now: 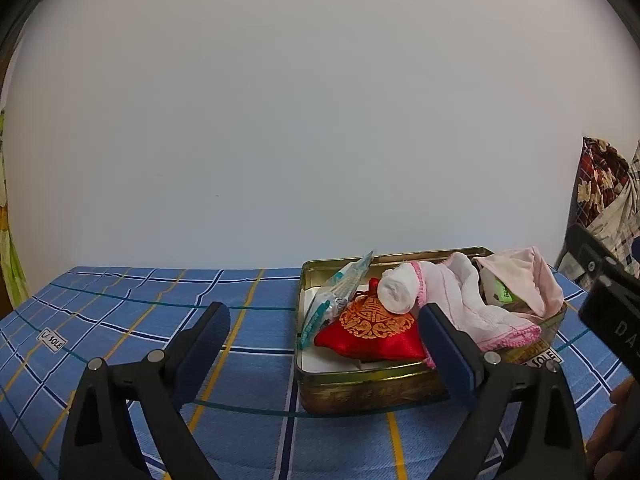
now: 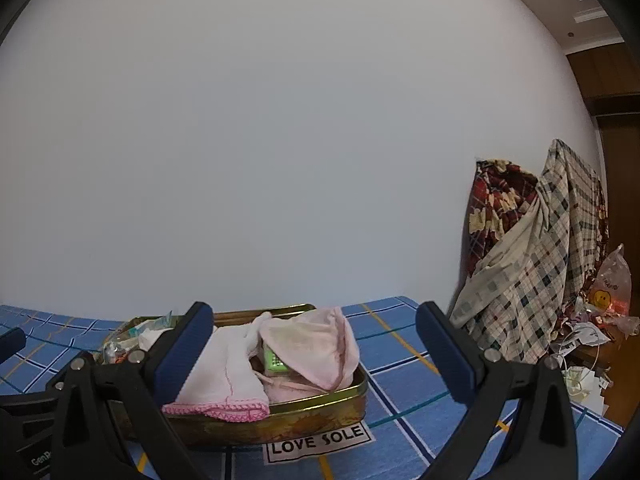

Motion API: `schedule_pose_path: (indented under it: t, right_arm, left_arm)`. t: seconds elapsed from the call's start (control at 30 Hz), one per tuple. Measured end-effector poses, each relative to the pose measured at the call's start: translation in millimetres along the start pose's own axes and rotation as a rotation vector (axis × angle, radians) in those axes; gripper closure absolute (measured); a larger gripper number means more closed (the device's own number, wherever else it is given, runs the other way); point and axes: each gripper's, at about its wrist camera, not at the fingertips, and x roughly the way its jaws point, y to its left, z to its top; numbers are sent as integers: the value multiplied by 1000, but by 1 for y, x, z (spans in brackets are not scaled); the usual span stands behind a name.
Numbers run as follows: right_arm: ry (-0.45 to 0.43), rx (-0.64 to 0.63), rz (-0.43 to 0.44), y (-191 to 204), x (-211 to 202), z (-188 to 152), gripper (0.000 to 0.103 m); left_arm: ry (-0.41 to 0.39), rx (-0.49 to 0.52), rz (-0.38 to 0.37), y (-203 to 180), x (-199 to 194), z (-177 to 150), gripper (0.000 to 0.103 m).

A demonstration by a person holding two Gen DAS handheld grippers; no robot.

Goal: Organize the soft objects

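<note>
A gold tin box [image 1: 372,380] sits on the blue checked cloth and also shows in the right wrist view [image 2: 320,410]. In it lie a red embroidered pouch [image 1: 374,332], a rolled white towel with pink trim [image 1: 400,290], a pale pink cloth [image 1: 528,276], a green packet [image 2: 274,360] and a clear plastic packet [image 1: 340,292]. The towel's pink edge [image 2: 224,408] hangs over the tin's front rim. My left gripper [image 1: 324,340] is open and empty just in front of the tin's left side. My right gripper [image 2: 316,344] is open and empty in front of the tin's right end.
The blue checked cloth [image 1: 140,320] covers the surface left of the tin and right of it [image 2: 404,360]. A pile of patterned fabrics [image 2: 532,256] and a plastic bag [image 2: 612,284] stand at the right. A white wall is behind.
</note>
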Motion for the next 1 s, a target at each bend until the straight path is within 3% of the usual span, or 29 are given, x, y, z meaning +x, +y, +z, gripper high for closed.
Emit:
schedule_pose_path:
  t: [1.0]
  right_arm:
    - [-38,3,0,-1,-11,1,0]
  left_arm:
    - [6,1,3,0,-4,-2,6]
